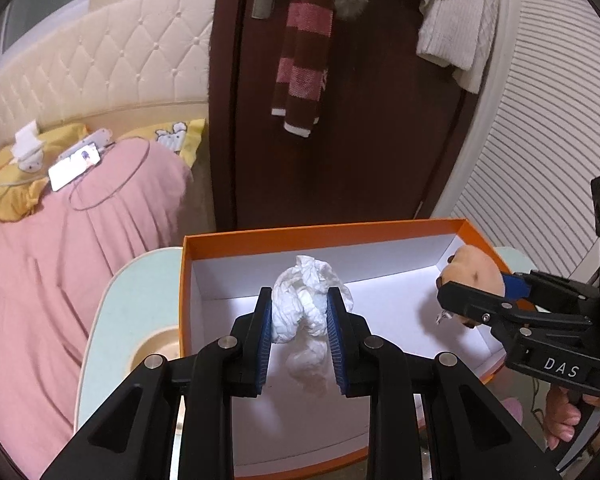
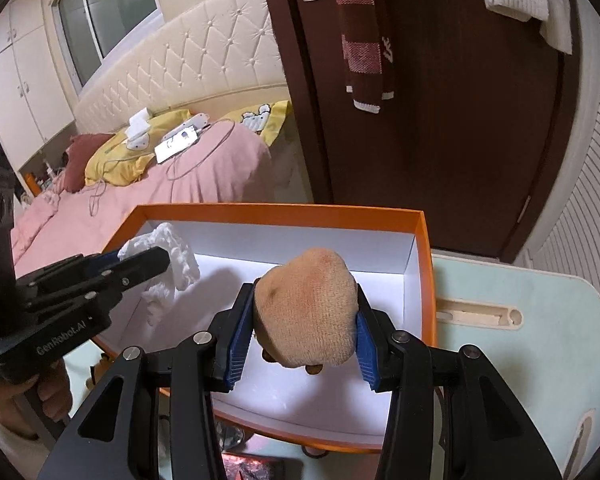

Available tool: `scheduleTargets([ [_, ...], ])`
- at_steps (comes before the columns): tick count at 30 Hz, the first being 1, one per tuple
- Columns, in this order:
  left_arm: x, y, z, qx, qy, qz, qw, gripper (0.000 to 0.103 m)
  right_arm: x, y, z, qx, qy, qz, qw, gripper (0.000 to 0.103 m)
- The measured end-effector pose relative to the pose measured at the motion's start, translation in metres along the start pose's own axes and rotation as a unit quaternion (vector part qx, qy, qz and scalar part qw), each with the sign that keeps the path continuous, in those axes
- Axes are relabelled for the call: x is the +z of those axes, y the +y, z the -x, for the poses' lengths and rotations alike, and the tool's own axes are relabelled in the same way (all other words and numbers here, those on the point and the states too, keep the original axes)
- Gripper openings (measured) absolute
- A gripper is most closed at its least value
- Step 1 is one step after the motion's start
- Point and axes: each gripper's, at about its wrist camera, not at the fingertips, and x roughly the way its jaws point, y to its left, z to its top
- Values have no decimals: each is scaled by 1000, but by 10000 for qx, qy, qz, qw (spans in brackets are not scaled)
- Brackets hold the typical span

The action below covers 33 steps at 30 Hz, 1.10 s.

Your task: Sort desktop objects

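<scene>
While both tongs (image 1: 300, 312) grip, box (image 1: 320, 236) below

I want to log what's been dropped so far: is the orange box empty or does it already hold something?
Empty, as far as visible. The orange box shows only bare white floor; the crumpled tissue and plush toy hang above it, each clamped in a gripper.

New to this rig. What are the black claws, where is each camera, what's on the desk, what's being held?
No robot arm here: a person holds a two-finger gripper in each hand. Each picture comes from a fisheye camera on one gripper, looking along its fingers. The left gripper is shut on a crumpled white tissue. The right gripper is shut on a tan plush toy. Both hang over an open orange box with a white inside, standing on a pale green desk. Behind are a bed and a door.
</scene>
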Motion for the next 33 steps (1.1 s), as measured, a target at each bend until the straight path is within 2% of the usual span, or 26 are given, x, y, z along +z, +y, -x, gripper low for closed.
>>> scheduleTargets([
  [8, -2, 0, -3, 26, -34, -50, 10000, 25, -6, 1, 2, -136, -152, 139, 9997, 48],
  [10, -3, 0, -2, -32, -50, -31, 10000, 30, -6, 1, 4, -141, -196, 101, 9997, 48],
  [11, -3, 0, -1, -69, -62, -10, 10000, 34, -7, 0, 4, -130, -211, 83, 9997, 49],
  [12, -2, 0, 0, -103, -82, 17, 9999, 50, -7, 0, 5, -116, -225, 64, 9997, 51],
  [13, -2, 0, 1, -171, -126, 68, 9998, 62, -7, -1, 7, -89, -249, 17, 9996, 55],
  [15, -3, 0, 7, -330, -278, 211, 9988, 73, -7, -3, 10, 77, -325, -146, 9993, 60],
  [16, -3, 0, 10, -343, -365, 258, 9984, 78, -7, -4, 13, 140, -388, -240, 9989, 66],
  [19, -3, -1, 23, -263, -663, 230, 9972, 84, -5, -5, 27, 180, -774, -387, 9961, 71],
  [22, -2, 1, 37, -237, -844, 262, 9958, 85, -3, -1, 44, 233, -1063, -239, 9938, 71],
  [28, -7, 13, 69, -102, -928, 270, 9953, 85, -2, 8, 66, 305, -1188, -134, 9924, 71],
  [33, -27, 31, 95, 241, -736, 229, 9967, 85, -15, 5, 91, 303, -1310, -250, 9906, 71],
])
